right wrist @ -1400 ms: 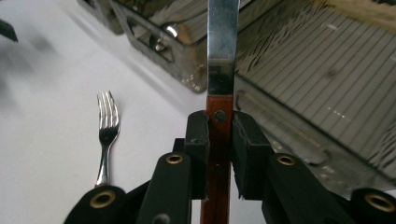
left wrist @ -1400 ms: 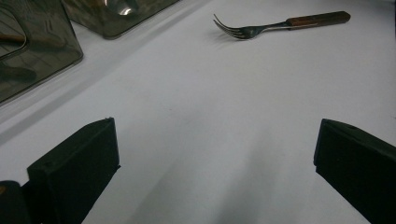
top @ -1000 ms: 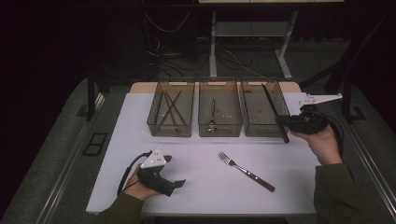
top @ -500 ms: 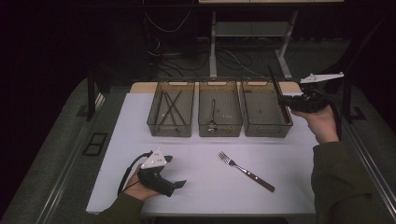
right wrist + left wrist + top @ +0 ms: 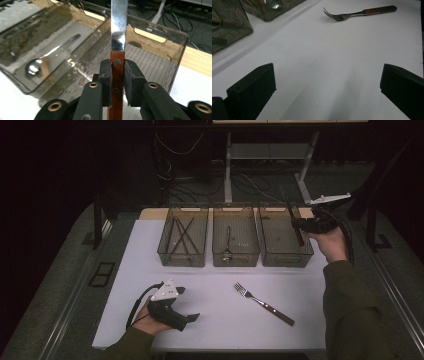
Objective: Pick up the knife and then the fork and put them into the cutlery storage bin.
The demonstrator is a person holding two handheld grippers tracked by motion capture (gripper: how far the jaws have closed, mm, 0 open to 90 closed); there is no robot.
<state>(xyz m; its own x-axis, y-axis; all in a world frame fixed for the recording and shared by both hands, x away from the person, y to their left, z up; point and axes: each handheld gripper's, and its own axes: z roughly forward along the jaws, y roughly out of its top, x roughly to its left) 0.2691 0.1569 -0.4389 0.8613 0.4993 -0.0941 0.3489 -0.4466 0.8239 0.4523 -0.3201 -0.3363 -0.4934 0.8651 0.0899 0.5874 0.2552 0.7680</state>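
My right gripper is shut on the knife, its pads clamping the wooden handle just below the steel blade. The knife hangs over the right bin, blade pointing away and up. A wood-handled fork lies on the white table between my two hands. At the front left, my left gripper rests on the table. Its jaws stand wide open with nothing between them, pointing toward the fork.
Three smoky clear bins stand in a row at the back of the table. The left bin holds several dark sticks. A spoon lies in the middle bin. Cables and table legs lie on the floor behind.
My right gripper has carried the knife away from me, toward the back of the right bin, and the blade stands higher. The left gripper and the fork have not moved.
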